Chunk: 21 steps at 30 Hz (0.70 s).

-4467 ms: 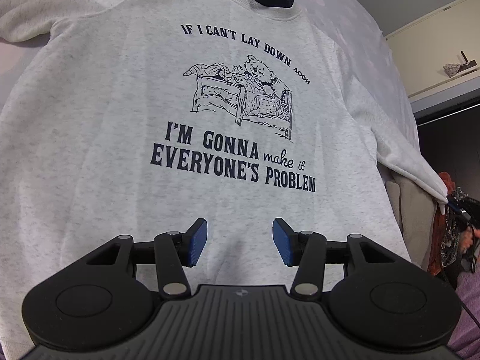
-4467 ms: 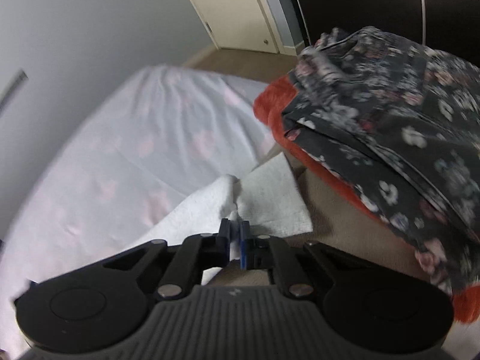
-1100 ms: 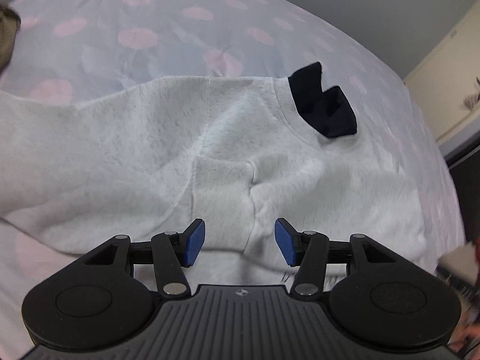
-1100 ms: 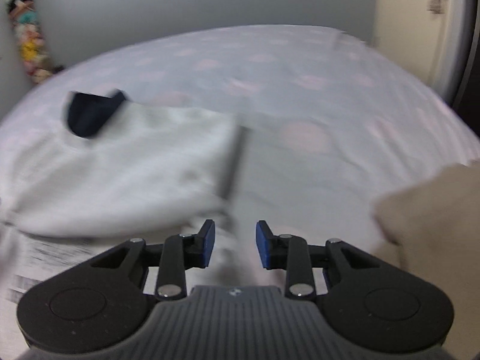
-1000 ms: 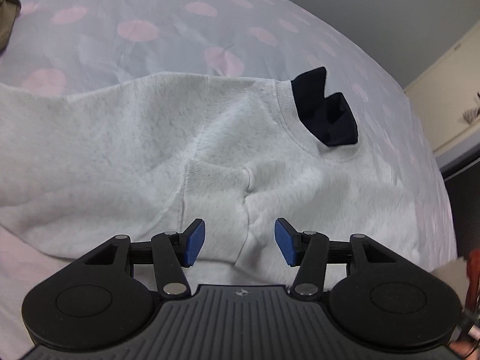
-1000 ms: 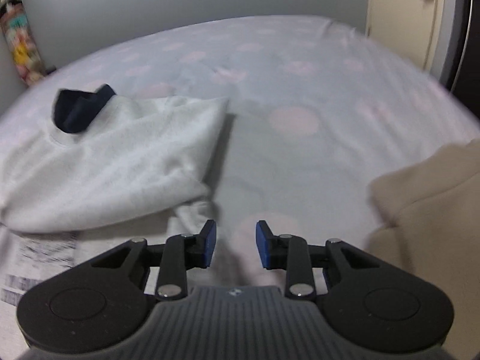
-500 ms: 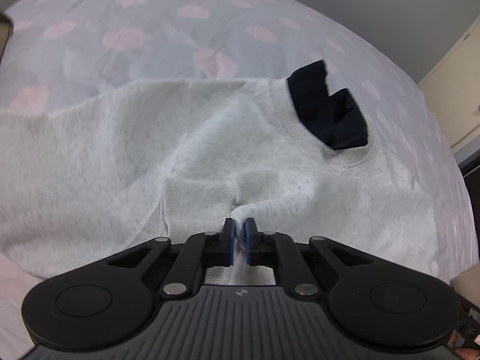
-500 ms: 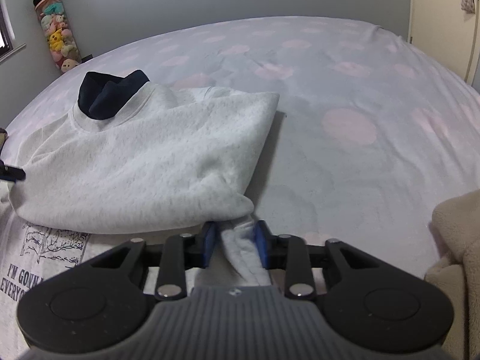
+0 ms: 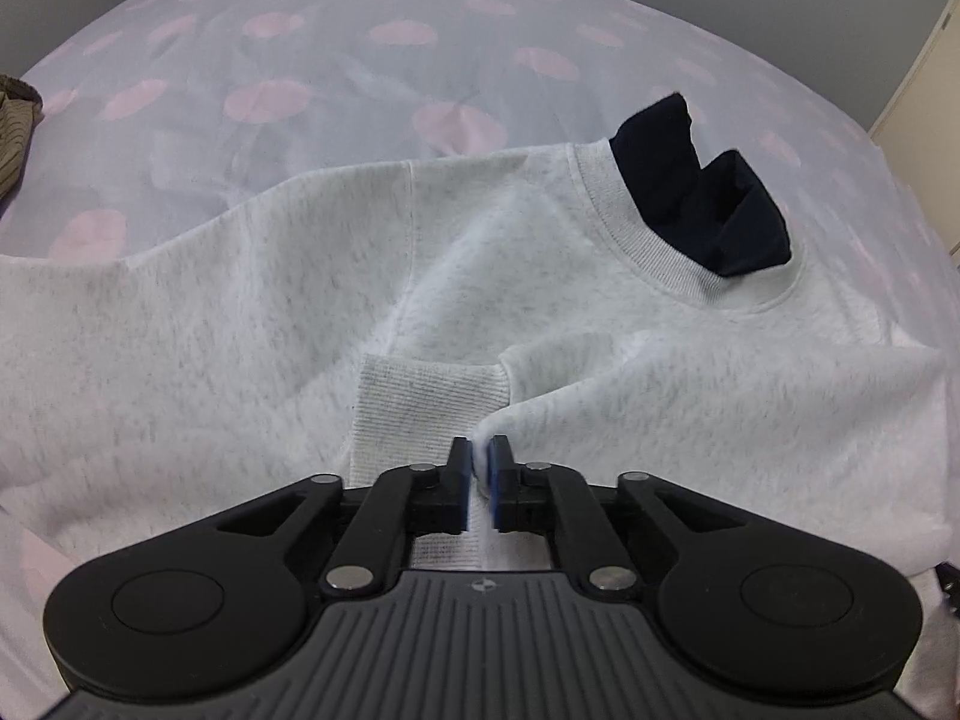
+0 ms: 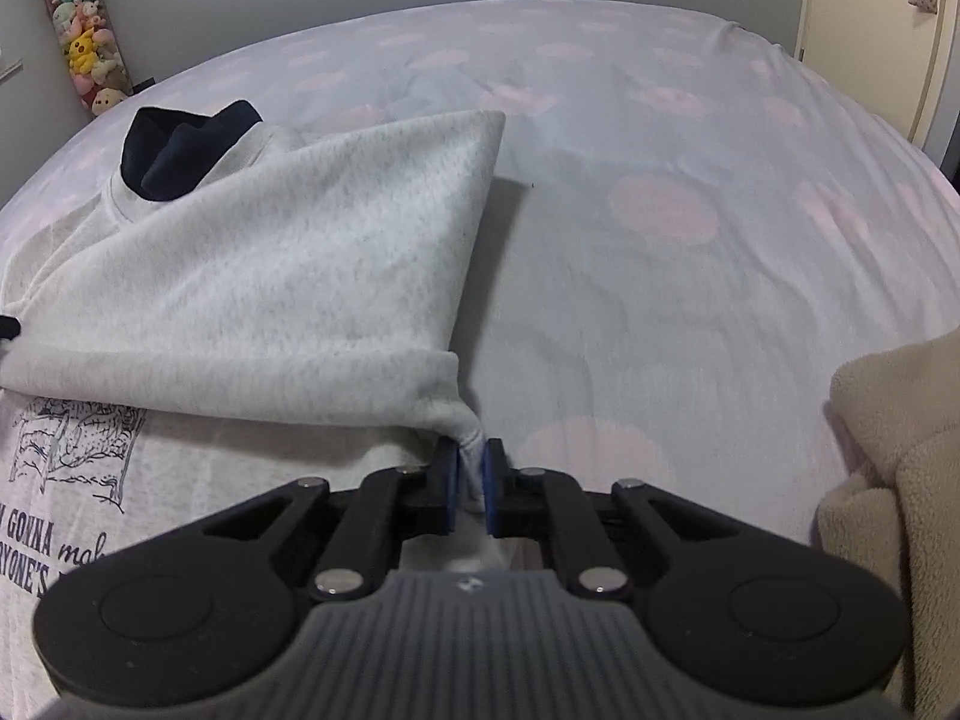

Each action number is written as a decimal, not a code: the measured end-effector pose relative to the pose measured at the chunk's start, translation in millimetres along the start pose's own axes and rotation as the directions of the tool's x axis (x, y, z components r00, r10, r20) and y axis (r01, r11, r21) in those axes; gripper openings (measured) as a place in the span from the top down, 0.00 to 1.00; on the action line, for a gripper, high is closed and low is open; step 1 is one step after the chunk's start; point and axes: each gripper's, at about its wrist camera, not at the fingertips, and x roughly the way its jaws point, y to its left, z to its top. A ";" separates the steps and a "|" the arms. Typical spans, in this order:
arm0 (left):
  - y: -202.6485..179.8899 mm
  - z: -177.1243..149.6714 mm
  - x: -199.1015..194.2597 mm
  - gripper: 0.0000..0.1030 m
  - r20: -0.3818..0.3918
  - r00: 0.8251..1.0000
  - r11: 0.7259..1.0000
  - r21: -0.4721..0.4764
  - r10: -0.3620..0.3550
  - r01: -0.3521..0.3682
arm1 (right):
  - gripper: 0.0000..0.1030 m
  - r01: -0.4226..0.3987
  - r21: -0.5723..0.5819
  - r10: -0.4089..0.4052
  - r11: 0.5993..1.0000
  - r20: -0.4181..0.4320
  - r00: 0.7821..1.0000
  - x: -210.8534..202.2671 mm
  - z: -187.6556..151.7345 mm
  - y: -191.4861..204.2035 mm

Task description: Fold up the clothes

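A light grey sweatshirt [image 9: 240,312] lies on the bed with a navy garment [image 9: 702,210] showing in its neck. One sleeve is folded across the chest, its ribbed cuff [image 9: 432,396] just ahead of my left gripper [image 9: 479,450]. That gripper pinches a ridge of sweatshirt fabric beside the cuff, and its jaws are opening slightly with the cloth still between the pads. In the right wrist view the sweatshirt [image 10: 288,264] is folded over its printed front [image 10: 60,480]. My right gripper [image 10: 470,450] is closing on the bunched corner of the fold, pads pressing the fabric.
The bed sheet [image 10: 660,204] is pale with pink spots and stretches far beyond the sweatshirt. A beige fleece garment [image 10: 900,480] lies at the right edge. A tube of plush toys [image 10: 84,42] stands by the wall, and a brown striped cloth [image 9: 15,120] lies far left.
Both grippers went from open to closed on sweatshirt fabric: the left beside the cuff, the right on the fold's corner. Both moved slightly lower and closer to the cloth.
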 end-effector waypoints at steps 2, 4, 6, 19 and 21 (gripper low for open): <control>0.1 -1.8 -7.1 0.84 0.010 1.000 1.000 0.010 -0.008 0.008 | 0.89 -0.006 0.013 0.006 1.000 0.007 1.000 -3.9 -0.1 -1.1; 2.9 -2.7 -18.3 0.79 0.016 1.000 1.000 0.017 -0.023 0.022 | 0.84 0.000 0.019 -0.001 1.000 0.029 1.000 -13.4 -0.7 -0.6; 6.9 -4.5 -30.8 0.73 0.023 0.999 0.999 0.025 -0.026 0.025 | 0.81 0.005 0.027 -0.006 1.000 0.070 0.998 -24.9 -1.5 -1.7; 107.4 -34.5 -141.9 0.71 0.196 0.970 0.989 -0.062 0.143 -0.133 | 0.73 -0.035 0.077 0.026 0.996 0.113 0.993 -27.9 0.4 -6.6; 132.0 -33.3 -161.1 0.71 0.223 0.950 0.975 -0.077 0.220 -0.207 | 0.69 -0.029 0.077 0.020 0.997 0.115 0.993 -27.8 0.3 -5.8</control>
